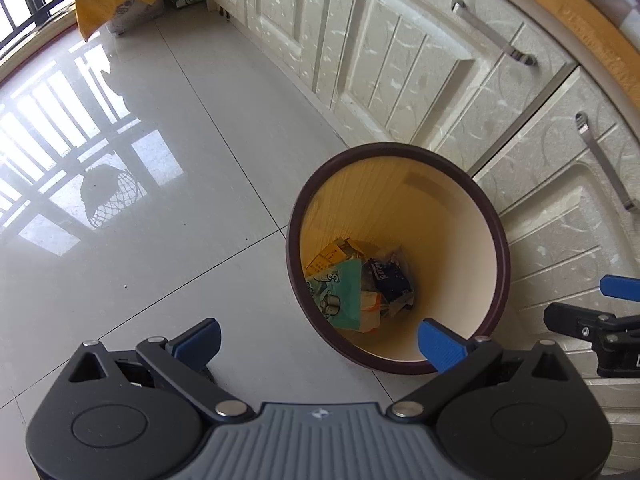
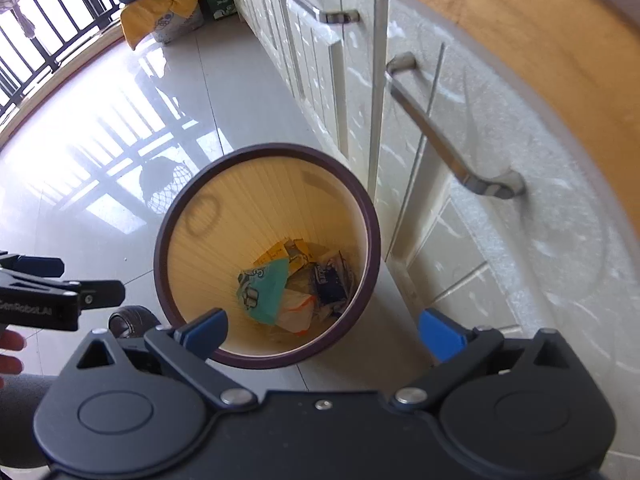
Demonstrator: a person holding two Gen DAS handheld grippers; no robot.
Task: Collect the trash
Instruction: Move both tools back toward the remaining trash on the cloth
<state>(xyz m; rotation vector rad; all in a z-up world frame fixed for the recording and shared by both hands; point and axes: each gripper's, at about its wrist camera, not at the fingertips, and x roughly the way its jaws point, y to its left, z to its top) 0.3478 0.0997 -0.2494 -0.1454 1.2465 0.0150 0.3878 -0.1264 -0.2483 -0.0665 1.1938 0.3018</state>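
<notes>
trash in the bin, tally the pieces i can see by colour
Inside the waste bin, as far as the pile lets me tell:
Teal wrapper: 1
Yellow packet: 1
Dark blue wrapper: 1
White-and-orange bag: 1
Total: 4 visible; more may lie hidden underneath.

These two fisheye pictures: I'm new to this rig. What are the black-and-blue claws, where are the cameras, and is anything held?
Each picture comes from a camera mounted on a hand-held gripper, looking down along its two blue-tipped fingers. The left gripper fills the bottom of the left wrist view; the right gripper fills the bottom of the right one. Both stand wide open and empty. Below them, on the glossy grey tiled floor, stands a round cream bin with a dark brown rim, beside white cabinet doors. Crumpled wrappers, teal, yellow and dark blue, lie at its bottom.
</notes>
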